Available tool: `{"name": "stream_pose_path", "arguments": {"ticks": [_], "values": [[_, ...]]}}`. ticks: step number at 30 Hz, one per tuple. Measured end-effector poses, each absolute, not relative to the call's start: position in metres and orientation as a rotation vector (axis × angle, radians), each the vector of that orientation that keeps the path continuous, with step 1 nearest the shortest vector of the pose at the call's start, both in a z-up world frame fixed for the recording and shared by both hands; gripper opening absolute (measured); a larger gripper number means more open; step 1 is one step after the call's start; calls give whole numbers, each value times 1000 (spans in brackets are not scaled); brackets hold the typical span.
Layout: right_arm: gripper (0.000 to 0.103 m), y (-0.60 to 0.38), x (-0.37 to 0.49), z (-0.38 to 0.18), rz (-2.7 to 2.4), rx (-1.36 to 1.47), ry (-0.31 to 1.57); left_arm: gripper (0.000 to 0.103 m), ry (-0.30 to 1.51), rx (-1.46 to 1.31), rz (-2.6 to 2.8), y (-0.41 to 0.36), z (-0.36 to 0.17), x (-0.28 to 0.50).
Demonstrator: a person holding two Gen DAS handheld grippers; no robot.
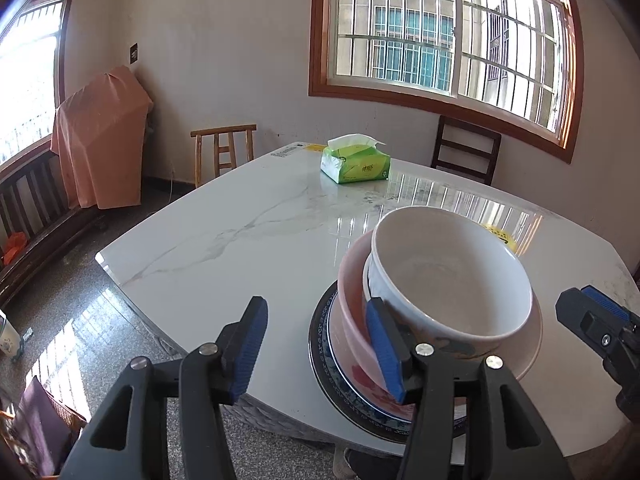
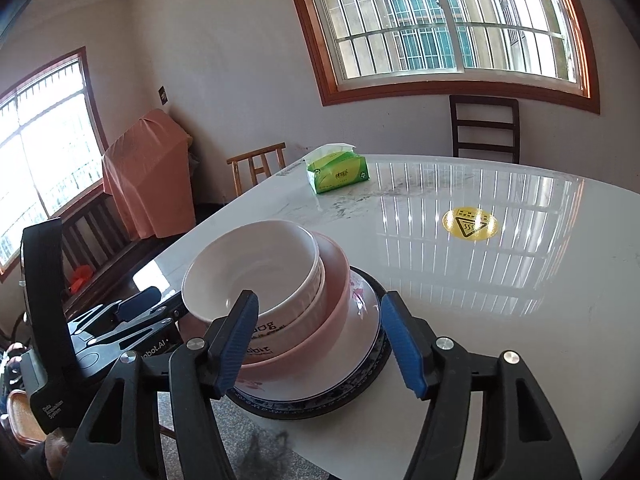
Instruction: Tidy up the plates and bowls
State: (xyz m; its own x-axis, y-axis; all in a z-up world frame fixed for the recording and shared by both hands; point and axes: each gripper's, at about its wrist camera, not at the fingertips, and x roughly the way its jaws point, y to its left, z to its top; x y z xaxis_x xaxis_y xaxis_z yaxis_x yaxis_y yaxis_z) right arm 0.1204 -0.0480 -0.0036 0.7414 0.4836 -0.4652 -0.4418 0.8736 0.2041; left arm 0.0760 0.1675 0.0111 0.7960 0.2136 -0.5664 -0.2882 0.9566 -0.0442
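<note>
**Stack built, both grippers standing off**

Here is the pile, sitting near the front edge of the marble table [image 1: 224, 240]: a dark-rimmed plate [image 2: 372, 376] at the bottom, a white plate [image 2: 360, 328] with a blue patterned edge on it, a pink bowl [image 2: 336, 280] on that, and at least two white bowls nested in the pink one, the top white bowl [image 1: 452, 268] showing its clean inside. A second white bowl [image 2: 304, 320] with dark lettering peeks out beneath it.

The left gripper [image 1: 320, 344] sits low at the stack's left side, jaws spread apart and nothing pinched between them. Its right finger [image 1: 384, 348] overlaps the pink bowl's flank in the left wrist view; whether it touches, I cannot tell. The other finger hangs over bare tabletop.

The right gripper [image 2: 324, 344] is spread wide too, its two blue pads straddling the near side of the stack, gripping nothing. From the left camera, it appears at the far right edge, apart from the bowls.

Further back, a green tissue pack [image 1: 355, 164] lies on the table, and a yellow sticker [image 2: 470, 224] sits well to the right of the stack. A wooden stool [image 1: 224, 152] and a dark chair [image 2: 484, 128] stand at the far side.
</note>
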Motion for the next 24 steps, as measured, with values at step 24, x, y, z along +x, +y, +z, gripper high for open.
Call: {"name": "stream_pose_path", "arguments": {"ticks": [24], "values": [[101, -74, 31, -27, 313, 50, 257, 55, 430, -165, 213, 103, -34, 10]]}}
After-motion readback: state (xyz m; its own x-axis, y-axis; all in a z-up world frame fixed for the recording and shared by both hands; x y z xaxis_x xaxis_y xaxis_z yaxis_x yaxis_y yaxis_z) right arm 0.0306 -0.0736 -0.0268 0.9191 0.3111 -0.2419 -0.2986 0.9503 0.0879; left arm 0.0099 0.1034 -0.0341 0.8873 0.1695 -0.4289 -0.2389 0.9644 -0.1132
